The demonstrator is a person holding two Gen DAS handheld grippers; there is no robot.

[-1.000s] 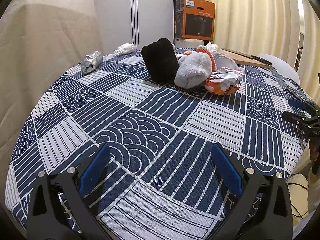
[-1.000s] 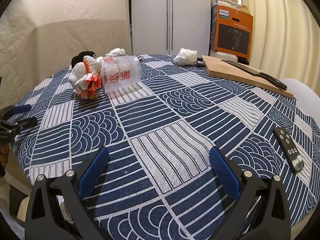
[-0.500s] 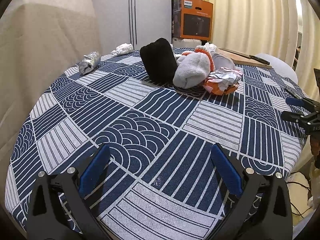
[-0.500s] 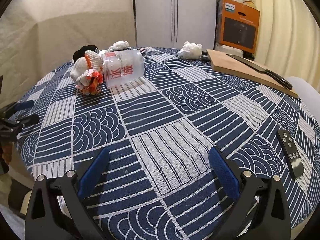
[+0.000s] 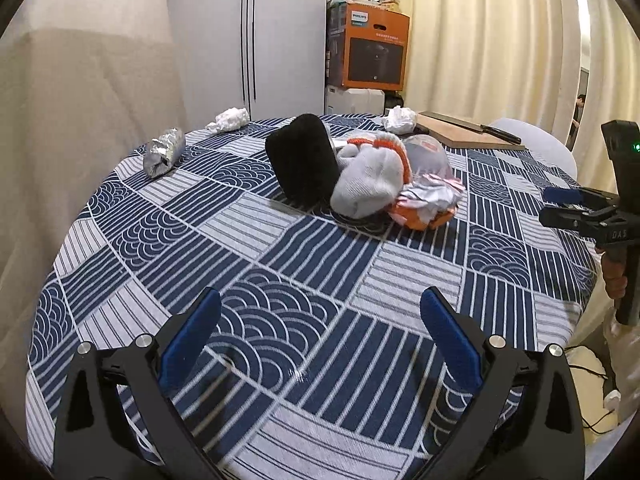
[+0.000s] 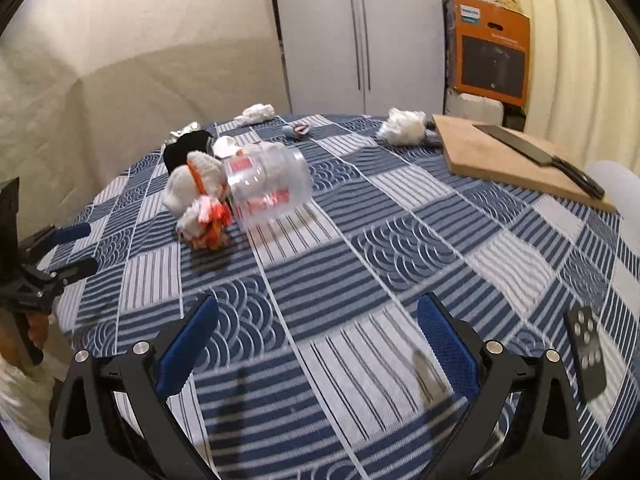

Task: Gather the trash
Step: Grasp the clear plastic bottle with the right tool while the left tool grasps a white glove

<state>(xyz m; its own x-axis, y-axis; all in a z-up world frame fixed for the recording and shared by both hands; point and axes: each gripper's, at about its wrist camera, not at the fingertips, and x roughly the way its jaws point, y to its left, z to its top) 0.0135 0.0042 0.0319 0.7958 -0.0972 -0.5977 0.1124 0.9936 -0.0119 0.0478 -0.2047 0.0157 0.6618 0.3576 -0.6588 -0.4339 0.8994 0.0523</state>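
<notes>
From the left wrist view, the orange box (image 5: 368,47) behind the surface (image 5: 304,248) carries a "PHILIPS" label; the smaller print beside it is too fine to read. The left gripper (image 5: 320,322) hangs over the near edge of the patterned cloth with its blue pads wide apart and nothing between them. The trash lies well ahead of it: a foil ball (image 5: 164,152) at the far left, a crumpled tissue (image 5: 230,119) beyond that, a second tissue (image 5: 398,118) near the cutting board (image 5: 468,134), and an orange wrapper (image 5: 426,206) touching a grey sock (image 5: 370,182) and a black sock (image 5: 304,162). A clear jar (image 5: 426,156) is mostly hidden behind the socks. The right gripper (image 5: 560,206) enters from the right edge, marked "DAS", its far end cut off.

From the right wrist view, the right gripper (image 6: 318,322) is likewise spread open and empty above the cloth. Here the jar (image 6: 268,184) shows in full, lying on its side with red characters that are blurred. A knife (image 6: 540,158) rests on the cutting board (image 6: 500,160), and a remote (image 6: 586,348) lies at the right, both out of the other view or nearly so. A small bluish item (image 6: 296,130) sits far back, possibly more trash. The left gripper (image 6: 72,250) shows at the left edge, open.
</notes>
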